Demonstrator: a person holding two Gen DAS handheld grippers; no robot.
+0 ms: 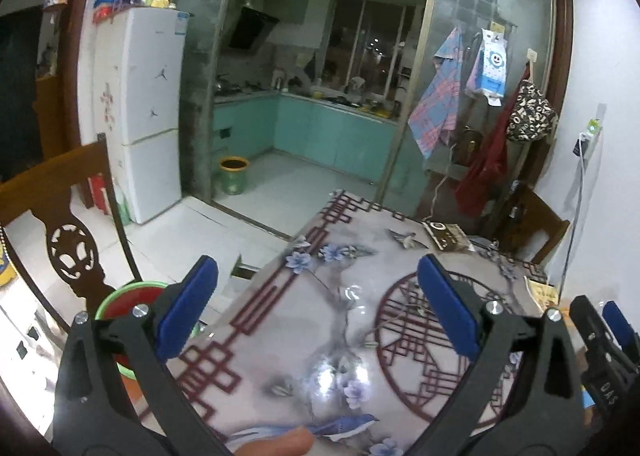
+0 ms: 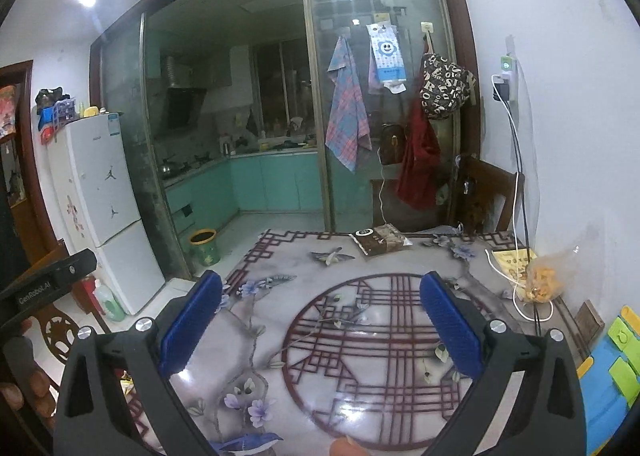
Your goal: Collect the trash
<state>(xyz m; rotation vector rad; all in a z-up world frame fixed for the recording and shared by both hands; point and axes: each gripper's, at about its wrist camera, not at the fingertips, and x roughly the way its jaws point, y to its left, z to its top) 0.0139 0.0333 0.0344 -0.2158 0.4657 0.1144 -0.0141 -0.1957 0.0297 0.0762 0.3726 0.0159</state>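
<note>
Both grippers hover open and empty over a table [image 2: 360,408] with a floral, red-lattice cover. My left gripper [image 1: 320,308] is above the table's left part; a red bin with a green rim [image 1: 128,296] stands on the floor below its left finger. My right gripper [image 2: 324,320] is above the round lattice pattern. A dark snack packet [image 2: 380,242] lies at the table's far edge, also in the left wrist view [image 1: 446,236]. A clear bag of orange snacks [image 2: 546,280] sits at the right edge.
A carved wooden chair [image 1: 72,224] stands left of the table, another chair [image 2: 488,196] at the far right. A white cable [image 2: 520,296] and yellow booklet [image 2: 512,260] lie near the bag. A fridge [image 1: 140,104] and green bin [image 1: 233,175] stand beyond.
</note>
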